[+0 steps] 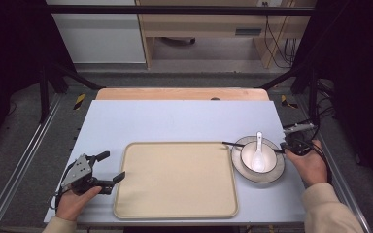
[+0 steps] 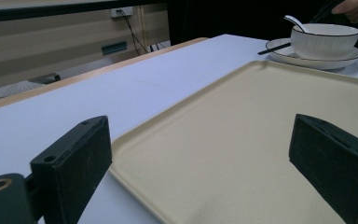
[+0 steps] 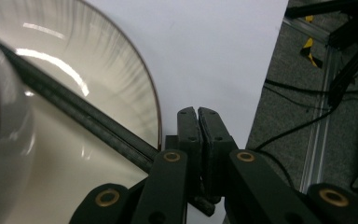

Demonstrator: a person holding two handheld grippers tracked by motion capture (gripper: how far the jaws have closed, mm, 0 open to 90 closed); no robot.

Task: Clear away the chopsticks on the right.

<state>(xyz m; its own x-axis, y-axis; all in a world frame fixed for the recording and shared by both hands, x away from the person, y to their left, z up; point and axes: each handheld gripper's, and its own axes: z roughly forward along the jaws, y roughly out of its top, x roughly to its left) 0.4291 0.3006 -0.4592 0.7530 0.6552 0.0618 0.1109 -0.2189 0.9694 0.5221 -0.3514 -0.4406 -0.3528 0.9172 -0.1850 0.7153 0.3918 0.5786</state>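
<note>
Beige tray (image 1: pixel 175 179): one – it lay empty at the centre of the pale blue table (image 1: pixel 175 121), probably as the landing place for the tableware.
White plate (image 1: pixel 274 172): one – it sat at 3 o'clock from the tray, just beside the tray's right edge, and served as a saucer.
White bowl (image 1: pixel 246 155): one, upright on the plate, so the stack could travel as a unit.
White spoon (image 1: pixel 258 153): one, with its scoop in the bowl and its handle pointing to 12 o'clock, leaning on the rim.
Black chopsticks (image 1: pixel 230 143): they lay across the plate behind the bowl, running from 9 to 3 o'clock, the left tips overhanging the tray's corner. They read as a pair lying tight together, though the count was not certain.
Right gripper (image 1: pixel 287 145): one, at 3 o'clock of the plate, at the chopsticks' right end. Its tongs were pressed together. In the right gripper view the chopsticks met the flank of the left jaw, and whether they were pinched could not be told.
Left gripper (image 1: pixel 112 166): one, at 9 o'clock of the tray, its tongs spread wide and holding nothing – apparently parked and ready to steady the tray's rim.
Judged step: lifting the chopsticks off the plate, likely first, since they barred the bowl.
</note>
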